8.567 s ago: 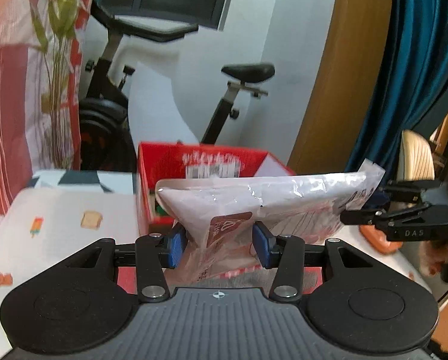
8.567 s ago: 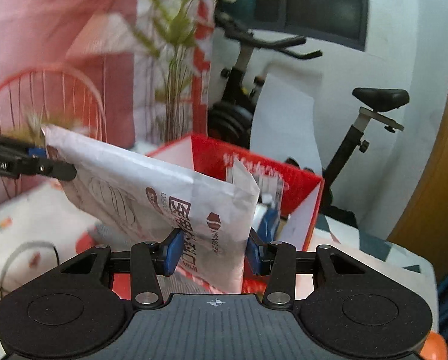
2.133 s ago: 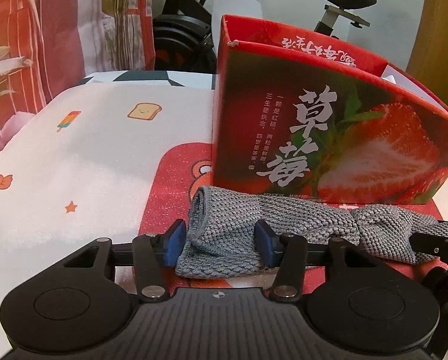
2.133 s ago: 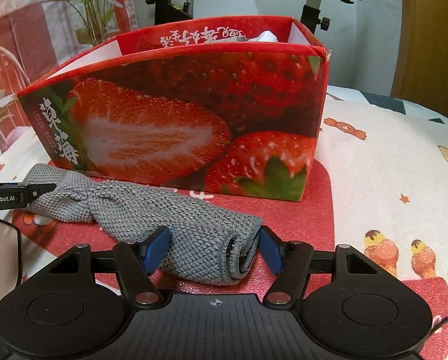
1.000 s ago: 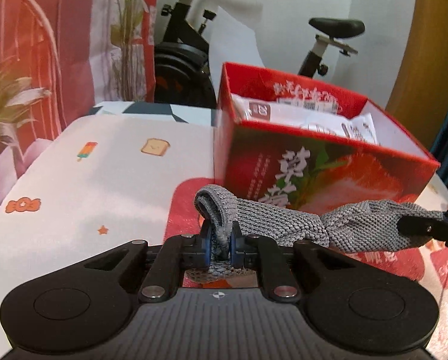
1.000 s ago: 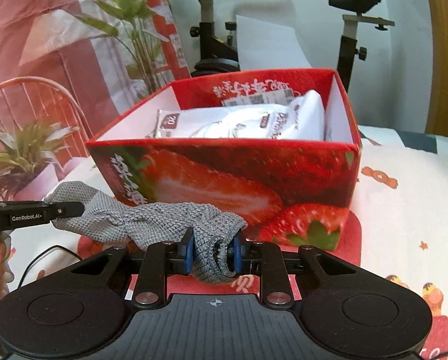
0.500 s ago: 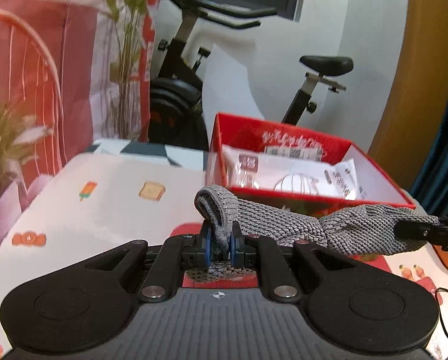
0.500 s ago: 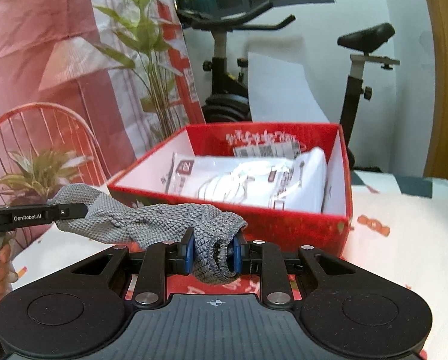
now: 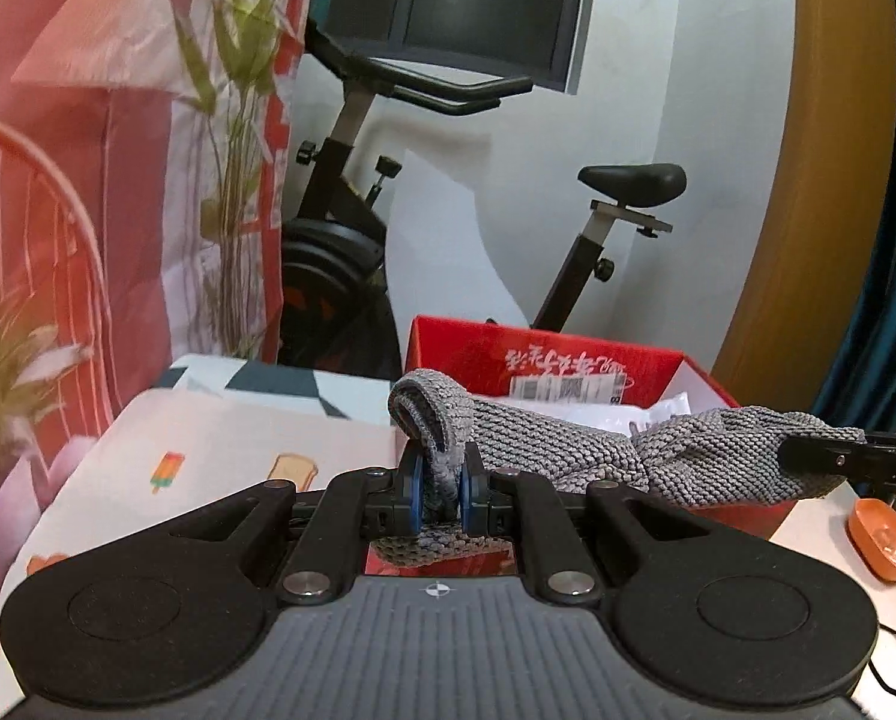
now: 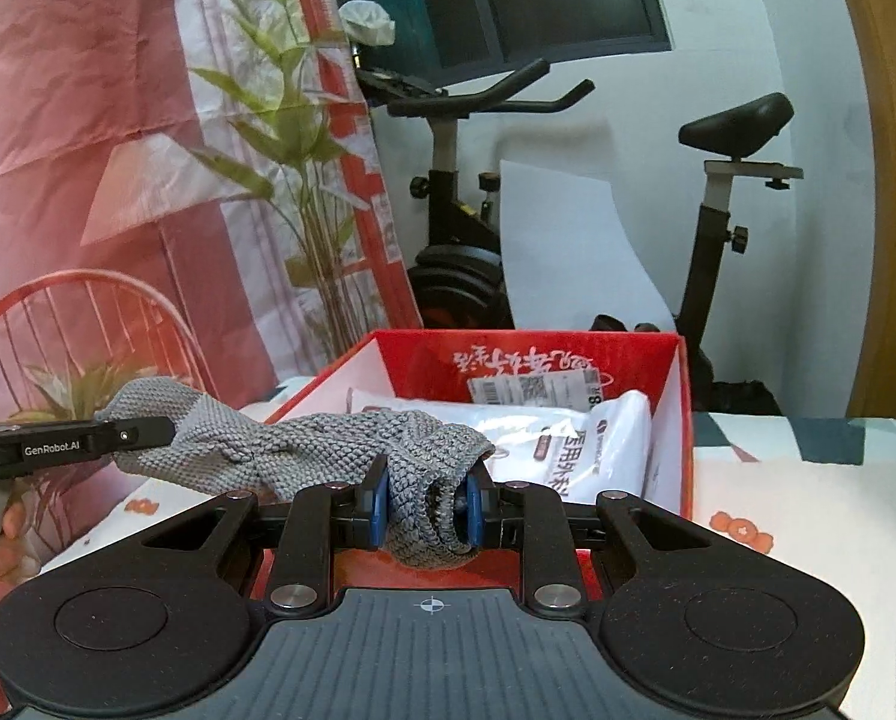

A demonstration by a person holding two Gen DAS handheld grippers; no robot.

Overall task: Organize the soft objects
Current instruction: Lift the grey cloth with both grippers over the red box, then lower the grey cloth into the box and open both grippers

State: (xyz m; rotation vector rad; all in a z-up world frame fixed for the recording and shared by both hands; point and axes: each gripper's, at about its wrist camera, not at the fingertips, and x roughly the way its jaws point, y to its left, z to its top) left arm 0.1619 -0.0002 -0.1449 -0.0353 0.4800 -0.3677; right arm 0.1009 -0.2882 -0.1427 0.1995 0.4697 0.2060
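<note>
We held the grey knitted cloth (image 9: 544, 441) taut, left gripper (image 9: 438, 495) and right gripper (image 10: 426, 501) each clamped on an end, seemingly above the red strawberry-printed cardboard box (image 10: 679, 420); uneven release could snag its rim.

— Where does each camera look from?
— Each sits close behind its fingers (image 9: 413, 489), facing the red box (image 9: 568, 354).
— What do they share?
— The box (image 10: 526, 354) and exercise bike (image 10: 730, 120) beyond.

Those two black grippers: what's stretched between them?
A gray knitted cloth spans the gap, one end clamped in the left gripper, the other in the right gripper, in front of the red box. Both views show it.
</note>
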